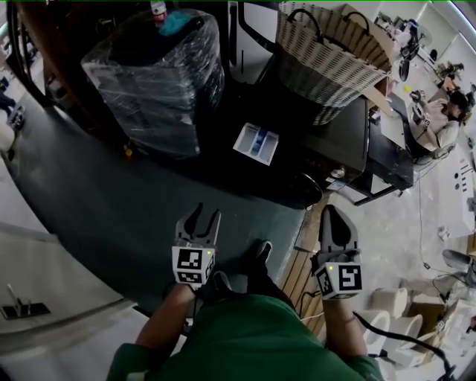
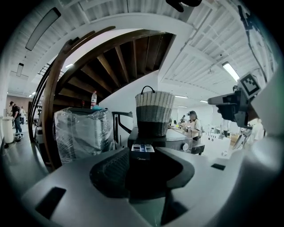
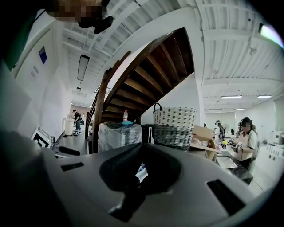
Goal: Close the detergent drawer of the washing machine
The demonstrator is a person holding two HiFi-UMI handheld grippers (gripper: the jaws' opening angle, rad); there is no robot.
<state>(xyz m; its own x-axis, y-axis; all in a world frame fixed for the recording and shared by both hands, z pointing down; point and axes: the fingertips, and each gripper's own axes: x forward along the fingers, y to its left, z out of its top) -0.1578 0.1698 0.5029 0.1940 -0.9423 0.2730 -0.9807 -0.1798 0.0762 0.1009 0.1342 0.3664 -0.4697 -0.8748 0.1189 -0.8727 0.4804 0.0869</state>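
Head view, looking steeply down: both hand-held grippers are held low over the dark green floor (image 1: pixel 111 208), in front of a dark washing machine (image 1: pixel 338 145). The left hand-held gripper (image 1: pixel 206 216) has its jaws spread in a clear V with nothing between them. In the left gripper view the gap frames the machine's front. The right hand-held gripper (image 1: pixel 332 212) appears to have its jaws drawn together at the tips, though the wide-angle right gripper view leaves this slightly uncertain; it holds nothing.

The detergent drawer (image 1: pixel 256 143) stands pulled out from the machine. Its white tray with blue compartments is exposed, well apart from both grippers and ahead of the left one. A two-tone wicker basket (image 1: pixel 327 56) with dark handles sits on top of the machine. To the left stands a bulky appliance wrapped in clear plastic film (image 1: pixel 156 74), with a bottle (image 1: pixel 158 9) on top. A person (image 1: pixel 439 119) sits at the far right, beyond the machine
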